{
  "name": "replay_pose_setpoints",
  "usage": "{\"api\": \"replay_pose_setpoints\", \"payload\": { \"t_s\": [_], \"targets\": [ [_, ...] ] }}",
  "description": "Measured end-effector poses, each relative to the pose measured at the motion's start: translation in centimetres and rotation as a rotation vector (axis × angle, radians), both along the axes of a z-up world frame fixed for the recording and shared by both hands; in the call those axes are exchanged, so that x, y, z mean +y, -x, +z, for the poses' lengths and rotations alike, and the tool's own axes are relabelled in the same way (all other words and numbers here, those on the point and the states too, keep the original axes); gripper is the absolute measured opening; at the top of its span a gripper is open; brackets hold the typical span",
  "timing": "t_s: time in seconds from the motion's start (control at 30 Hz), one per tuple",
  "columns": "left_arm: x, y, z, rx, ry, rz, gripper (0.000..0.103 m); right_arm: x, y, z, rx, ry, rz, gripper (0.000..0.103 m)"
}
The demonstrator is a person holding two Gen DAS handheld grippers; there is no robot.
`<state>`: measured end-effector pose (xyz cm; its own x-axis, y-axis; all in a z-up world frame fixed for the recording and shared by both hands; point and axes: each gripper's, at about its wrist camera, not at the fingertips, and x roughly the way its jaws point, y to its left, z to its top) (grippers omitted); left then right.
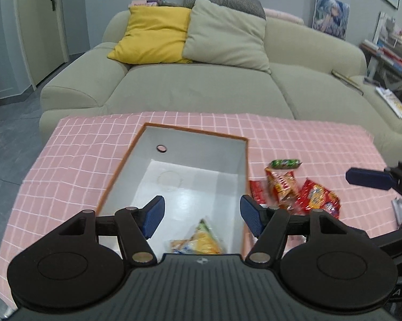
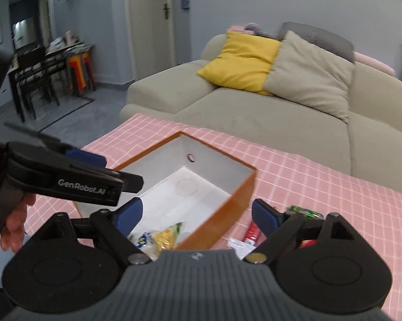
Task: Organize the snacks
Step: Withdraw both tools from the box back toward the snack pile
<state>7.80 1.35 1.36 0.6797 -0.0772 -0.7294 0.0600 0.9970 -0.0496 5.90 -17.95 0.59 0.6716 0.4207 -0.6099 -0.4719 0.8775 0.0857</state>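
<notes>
So the box [image 1: 190, 144] sat on the pink checked tablecloth [image 1: 80, 144] with one yellow snack bag [image 1: 201, 240] already lying in its near end, and the rest of the snacks were still out on the cloth just off the box's right wall: a green candy-style packet [image 1: 285, 163] farthest back, lying crosswise, then a red-and-yellow packet [image 1: 282, 187], a red biscuit packet [image 1: 318, 196] and a small red sachet [image 1: 257, 191] right beside the wall. The left gripper [image 1: 201, 214] hung over the box with its jaws spread wide and nothing between them. The right gripper [image 2: 196, 215] was also wide open and empty, and it looked like the nearer one to that pile, since the snacks lay low and to the right of its fingers. So the next grab was probably the right hand's job, dropping down and right. The sofa [image 1: 201, 85] sat behind the table.
</notes>
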Motion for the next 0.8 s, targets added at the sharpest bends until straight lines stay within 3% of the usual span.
{"api": "replay_pose_setpoints", "payload": {
  "t_s": [0.1,0.17,0.27,0.53,0.8],
  "targets": [
    [-1.0,0.7,-0.4,-0.01,0.033,0.018,0.076,-1.4,0.6,-0.6,0.008,0.01,-0.051,0.086],
    [-1.6,1.2,-0.9,-0.02,0.051,0.049,0.067,-2.6,1.0,-1.3,0.009,0.024,-0.085,0.086],
    [-2.8,2.0,-1.8,-0.03,0.084,0.074,0.065,-4.2,1.4,-2.6,0.015,0.044,-0.137,0.086],
    [-5.9,2.1,-4.5,0.054,0.167,0.037,0.064,-8.6,3.0,-6.4,0.032,0.082,-0.209,0.086],
    [-10.6,2.0,-7.9,0.073,0.083,-0.073,0.062,-11.3,3.5,-10.1,0.12,0.117,-0.226,0.086]
  ]
}}
